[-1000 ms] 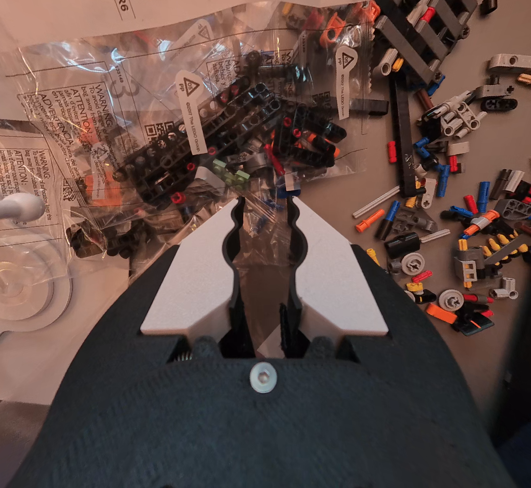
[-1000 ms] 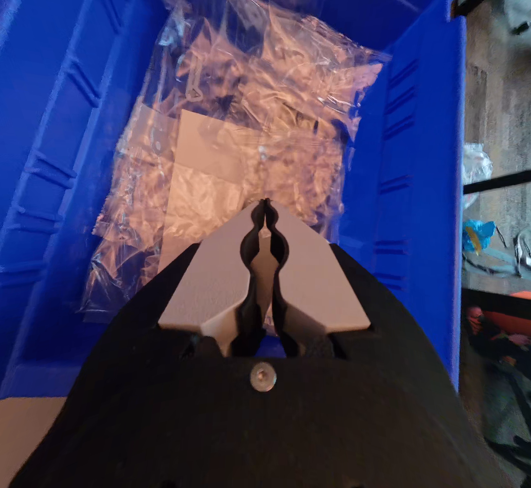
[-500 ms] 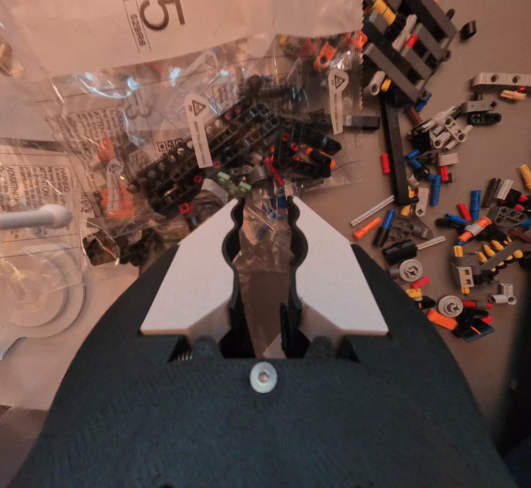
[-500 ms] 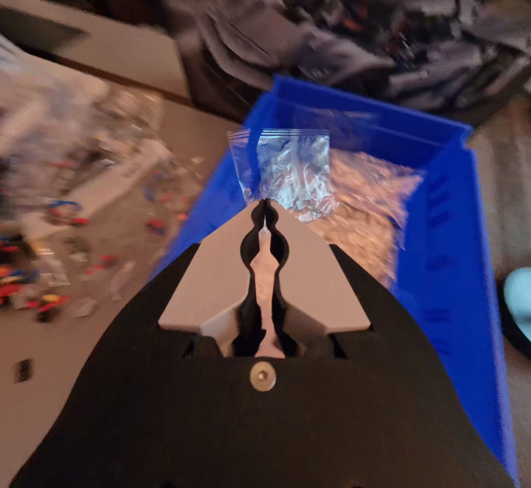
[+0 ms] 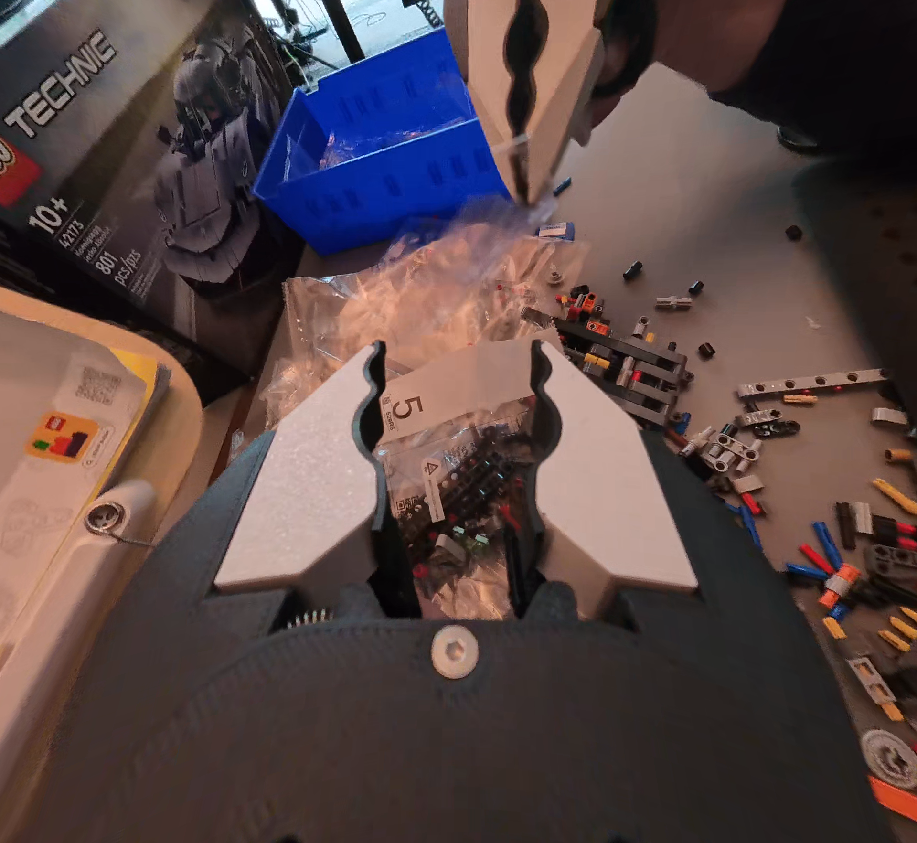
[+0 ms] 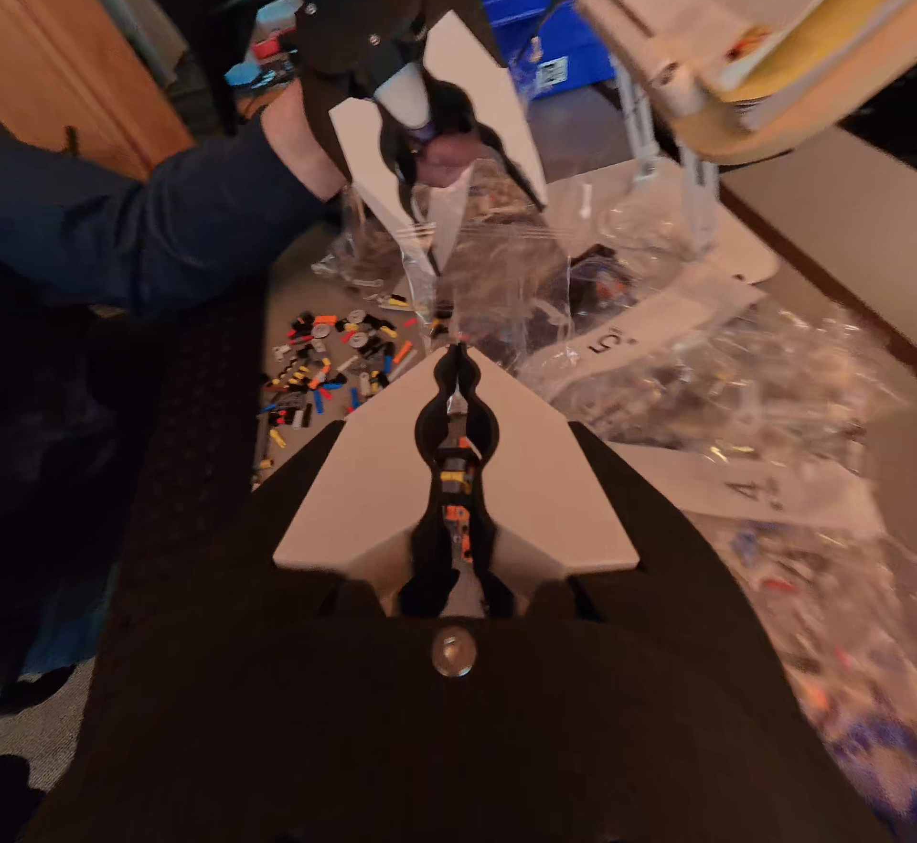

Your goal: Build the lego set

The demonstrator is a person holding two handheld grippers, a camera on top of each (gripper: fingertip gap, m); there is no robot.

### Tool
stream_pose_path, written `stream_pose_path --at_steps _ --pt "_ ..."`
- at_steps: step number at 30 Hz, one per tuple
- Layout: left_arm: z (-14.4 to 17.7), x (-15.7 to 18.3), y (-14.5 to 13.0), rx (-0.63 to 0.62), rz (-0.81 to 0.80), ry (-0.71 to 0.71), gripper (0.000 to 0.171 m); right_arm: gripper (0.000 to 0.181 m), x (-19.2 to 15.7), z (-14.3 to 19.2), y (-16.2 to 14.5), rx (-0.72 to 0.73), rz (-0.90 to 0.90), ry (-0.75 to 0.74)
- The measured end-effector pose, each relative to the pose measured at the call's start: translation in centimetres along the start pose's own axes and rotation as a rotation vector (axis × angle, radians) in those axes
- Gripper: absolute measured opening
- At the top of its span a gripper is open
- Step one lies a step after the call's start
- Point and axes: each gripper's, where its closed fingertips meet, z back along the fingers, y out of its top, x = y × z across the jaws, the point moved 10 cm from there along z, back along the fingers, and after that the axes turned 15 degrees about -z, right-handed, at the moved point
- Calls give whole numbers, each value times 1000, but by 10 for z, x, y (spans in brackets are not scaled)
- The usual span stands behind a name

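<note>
Left gripper (image 5: 457, 357): fingers spread wide, nothing between them, raised above the bench (image 5: 719, 243). Seen through the gap, a clear sealed bag of dark beams and pins (image 5: 466, 481) lies on the bench with a white numbered paper bag (image 5: 446, 392) overlapping its far edge. In the right wrist view the same gripper (image 6: 476, 233) hangs opposite, fingers pointing down and apart, held by a hand with a dark blue sleeve (image 6: 163, 218).

Right gripper (image 6: 455, 348): fingers pressed together at the tips, pinching the corner of a small clear plastic bag (image 6: 496, 283). The bag hangs in the air between the two grippers and looks empty. From the left wrist view this gripper (image 5: 521, 194) points downward over the bench, the thin film (image 5: 496, 218) trailing off its tip, just in front of the blue bin (image 5: 377, 179).

The blue bin sits at the far edge of the bench and holds crumpled clear plastic. Beside it stands the dark set box (image 5: 124, 134).

Lego: a partly built grey and black frame (image 5: 625, 377) lies on the bench right of the bags. Loose pins, axles and connectors (image 5: 818, 546) are scattered to its right. More clear bags (image 5: 422, 303) are heaped between the frame and the bin.

A booklet (image 5: 64, 447) rests on a tan tray at the left.
</note>
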Motion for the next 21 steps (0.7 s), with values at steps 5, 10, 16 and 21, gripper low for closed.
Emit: stream_pose_path --at_steps 5,10,16,21 --pt "-5 4 2 25 -24 -34 17 0 -4 -26 -2 -19 -21 62" --pt "2 -8 -7 65 93 0 0 17 -1 -26 1 164 -20 -5" --pt "20 -22 -15 305 311 1 0 31 -3 -28 0 274 3 -13" --pt "20 -24 -15 402 375 -28 0 10 -8 -43 3 328 57 -76"
